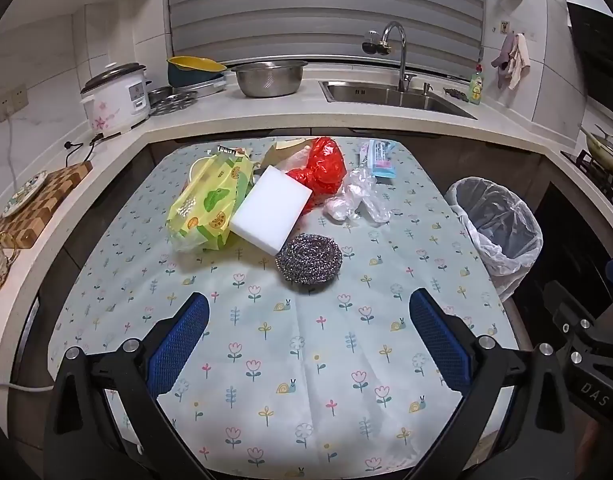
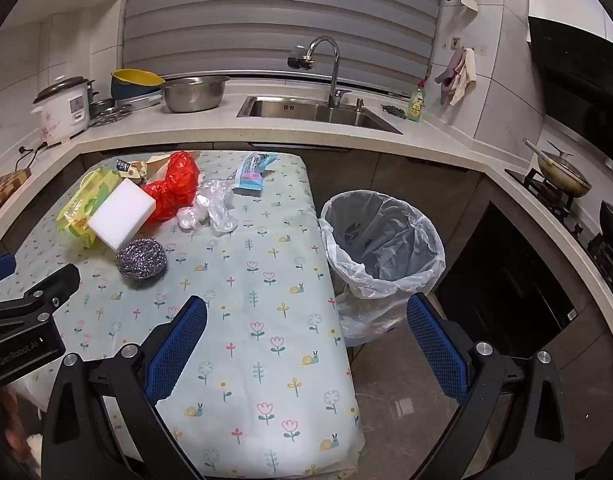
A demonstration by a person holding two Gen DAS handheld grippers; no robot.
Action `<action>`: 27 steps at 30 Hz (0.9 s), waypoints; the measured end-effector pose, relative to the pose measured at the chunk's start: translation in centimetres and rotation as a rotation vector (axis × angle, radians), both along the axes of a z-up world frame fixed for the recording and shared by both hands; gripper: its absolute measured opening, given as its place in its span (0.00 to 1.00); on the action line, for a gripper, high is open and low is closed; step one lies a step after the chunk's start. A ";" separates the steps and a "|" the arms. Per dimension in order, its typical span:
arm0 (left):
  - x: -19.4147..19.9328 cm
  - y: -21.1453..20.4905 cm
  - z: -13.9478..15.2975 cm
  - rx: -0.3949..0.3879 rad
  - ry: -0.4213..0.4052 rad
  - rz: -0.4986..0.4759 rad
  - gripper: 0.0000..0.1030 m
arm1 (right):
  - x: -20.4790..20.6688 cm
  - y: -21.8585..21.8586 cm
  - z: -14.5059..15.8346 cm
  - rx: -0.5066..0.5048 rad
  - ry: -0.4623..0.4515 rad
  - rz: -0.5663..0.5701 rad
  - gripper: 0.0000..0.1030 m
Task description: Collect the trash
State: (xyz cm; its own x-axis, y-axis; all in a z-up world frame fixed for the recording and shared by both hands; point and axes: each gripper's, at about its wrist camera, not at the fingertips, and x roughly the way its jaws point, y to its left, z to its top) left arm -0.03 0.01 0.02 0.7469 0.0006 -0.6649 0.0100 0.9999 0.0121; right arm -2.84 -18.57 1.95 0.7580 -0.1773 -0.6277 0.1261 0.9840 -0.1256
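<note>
Two black-framed grippers, left gripper (image 1: 308, 338) and right gripper (image 2: 306, 340), blue mesh-textured pads (image 1: 178, 346), silver screws.

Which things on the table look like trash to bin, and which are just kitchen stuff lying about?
Likely for the job:
red plastic bag
crumpled clear plastic
blue wrapper
lined bin

Probably just lying about:
white sponge block
steel scourer
green wipes pack
rice cooker
steel bowl
</note>
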 end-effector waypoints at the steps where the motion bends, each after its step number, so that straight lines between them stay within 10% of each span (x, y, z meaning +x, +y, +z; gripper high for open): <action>1: 0.0 0.0 0.0 0.002 -0.001 0.002 0.93 | 0.0 0.0 0.0 0.001 -0.005 -0.001 0.93; 27: -0.4 -1.2 1.2 0.005 -0.016 0.002 0.93 | 0.0 0.3 0.3 -0.013 -0.014 0.008 0.93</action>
State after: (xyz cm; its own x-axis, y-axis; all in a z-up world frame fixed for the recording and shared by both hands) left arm -0.47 -1.24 1.25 0.7576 0.0054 -0.6527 0.0080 0.9998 0.0175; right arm -2.81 -18.27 2.28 0.7677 -0.1794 -0.6152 0.1204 0.9833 -0.1365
